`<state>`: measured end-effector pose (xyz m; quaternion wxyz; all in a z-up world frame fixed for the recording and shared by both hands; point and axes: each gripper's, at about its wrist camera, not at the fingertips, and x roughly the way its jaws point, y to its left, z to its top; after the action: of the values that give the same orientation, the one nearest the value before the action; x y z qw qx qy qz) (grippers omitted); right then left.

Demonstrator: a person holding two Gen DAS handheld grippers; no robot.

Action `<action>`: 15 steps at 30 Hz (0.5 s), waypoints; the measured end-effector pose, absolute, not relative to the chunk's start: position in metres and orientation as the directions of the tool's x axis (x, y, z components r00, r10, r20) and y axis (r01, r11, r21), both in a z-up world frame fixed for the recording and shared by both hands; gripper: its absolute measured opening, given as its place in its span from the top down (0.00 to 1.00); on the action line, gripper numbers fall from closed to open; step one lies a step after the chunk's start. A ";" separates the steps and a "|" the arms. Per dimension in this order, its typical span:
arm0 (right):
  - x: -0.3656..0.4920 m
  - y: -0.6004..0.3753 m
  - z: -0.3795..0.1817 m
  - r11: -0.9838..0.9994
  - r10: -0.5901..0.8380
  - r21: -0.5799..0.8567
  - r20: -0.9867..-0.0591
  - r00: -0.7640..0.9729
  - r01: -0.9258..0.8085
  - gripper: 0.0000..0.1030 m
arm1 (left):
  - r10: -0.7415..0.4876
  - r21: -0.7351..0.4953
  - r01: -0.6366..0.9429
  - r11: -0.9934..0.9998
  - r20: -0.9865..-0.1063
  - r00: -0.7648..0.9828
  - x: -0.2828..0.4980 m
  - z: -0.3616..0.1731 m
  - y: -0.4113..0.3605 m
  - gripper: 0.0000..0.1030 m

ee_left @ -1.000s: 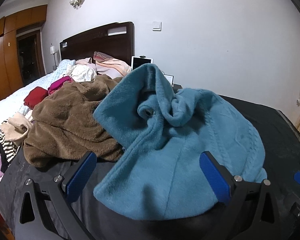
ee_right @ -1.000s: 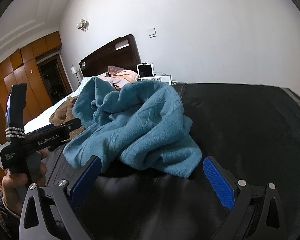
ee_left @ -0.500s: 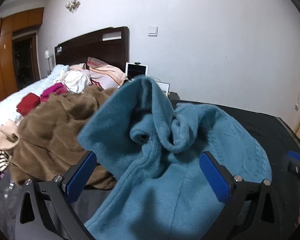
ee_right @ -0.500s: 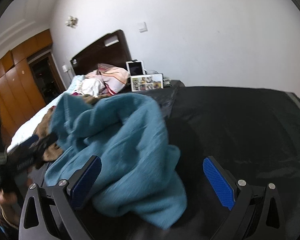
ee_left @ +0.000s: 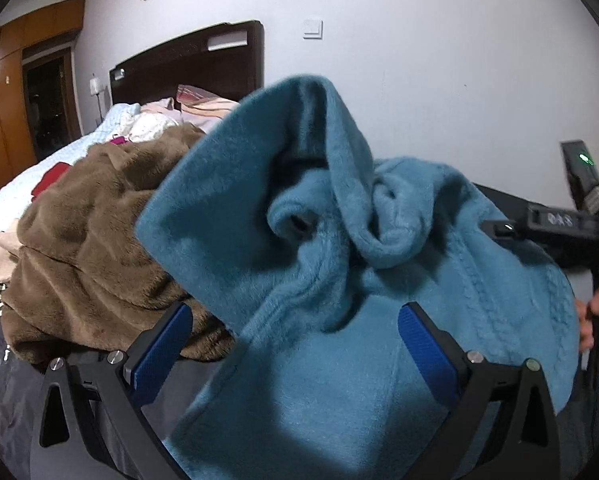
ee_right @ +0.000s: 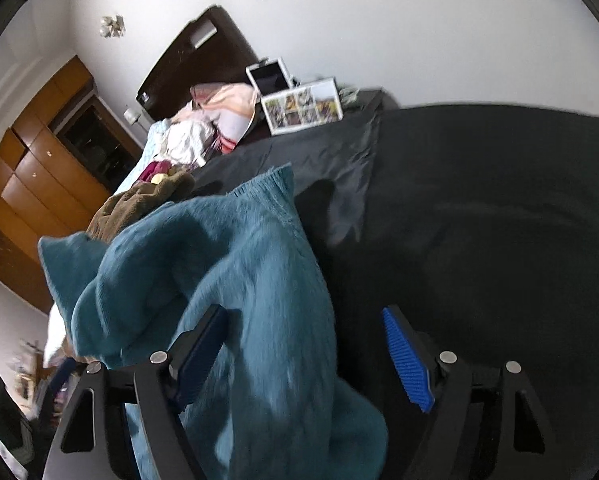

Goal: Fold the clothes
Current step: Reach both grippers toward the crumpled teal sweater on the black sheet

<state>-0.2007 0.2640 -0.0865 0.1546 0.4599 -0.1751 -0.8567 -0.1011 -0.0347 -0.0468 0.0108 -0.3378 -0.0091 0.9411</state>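
Observation:
A crumpled teal fleece garment (ee_left: pixel 319 248) lies heaped on a black sheet; it also shows in the right wrist view (ee_right: pixel 235 280). My left gripper (ee_left: pixel 295 348) is open, its blue pads either side of the garment's near edge, with fleece lying between them. My right gripper (ee_right: pixel 303 352) is open and tilted; a fold of the teal garment lies between its jaws, nearer the left pad (ee_right: pixel 199 356). The right gripper's body (ee_left: pixel 555 232) shows at the right of the left wrist view, beside the garment.
A brown fleece garment (ee_left: pixel 87 240) lies left of the teal one. More clothes (ee_left: pixel 151 124) pile on the bed by the dark headboard (ee_left: pixel 187 60). The black sheet (ee_right: pixel 479 208) stretches right. A tablet and picture frame (ee_right: pixel 299 104) stand behind. Wooden wardrobes (ee_right: pixel 39 168) stand at left.
Both grippers have moved in close to the teal garment, and fleece now lies between each pair of jaws. The right gripper has tilted and shifted left over the garment's edge.

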 end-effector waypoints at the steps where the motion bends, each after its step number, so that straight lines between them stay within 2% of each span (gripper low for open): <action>1: -0.205 0.263 -0.089 -0.883 -0.446 0.456 -0.735 -0.511 0.114 0.31 | 0.023 -0.015 -0.017 -1.000 -0.639 -0.769 -0.102 -0.048 -0.033 0.00; 2: -0.209 0.262 -0.091 -0.873 -0.468 0.470 -0.731 -0.497 0.131 0.43 | 0.020 -0.008 -0.020 -1.000 -0.642 -0.766 -0.103 -0.050 -0.032 0.00; 5: -0.203 0.252 -0.092 -0.874 -0.480 0.448 -0.726 -0.492 0.192 0.72 | 0.021 -0.002 -0.026 -1.000 -0.639 -0.769 -0.103 -0.049 -0.031 0.00; 7: -0.189 0.243 -0.087 -0.899 -0.435 0.383 -0.731 -0.526 0.212 0.83 | 0.019 -0.001 -0.024 -1.000 -0.633 -0.774 -0.103 -0.049 -0.032 0.00; 8: -0.178 0.238 -0.083 -0.922 -0.387 0.323 -0.732 -0.561 0.215 0.87 | 0.018 -0.001 -0.022 -1.000 -0.631 -0.776 -0.102 -0.049 -0.032 0.00; 11: -0.140 0.226 -0.064 -0.975 -0.213 0.111 -0.706 -0.675 0.192 0.89 | 0.011 -0.005 -0.010 -1.000 -0.618 -0.786 -0.101 -0.046 -0.036 0.00; 13: -0.107 0.221 -0.047 -0.988 -0.106 -0.018 -0.653 -0.750 0.154 0.89 | 0.006 -0.008 -0.002 -1.000 -0.604 -0.797 -0.100 -0.044 -0.037 0.00; 15: -0.075 0.223 -0.033 -0.990 -0.040 -0.083 -0.594 -0.803 0.110 0.89 | 0.008 -0.011 -0.002 -1.000 -0.590 -0.807 -0.099 -0.042 -0.038 0.00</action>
<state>-0.0749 0.2227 -0.0327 0.0395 0.3110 0.0567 -0.9479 -0.0990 -0.0378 -0.0417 0.0026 -0.3106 -0.0050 0.9505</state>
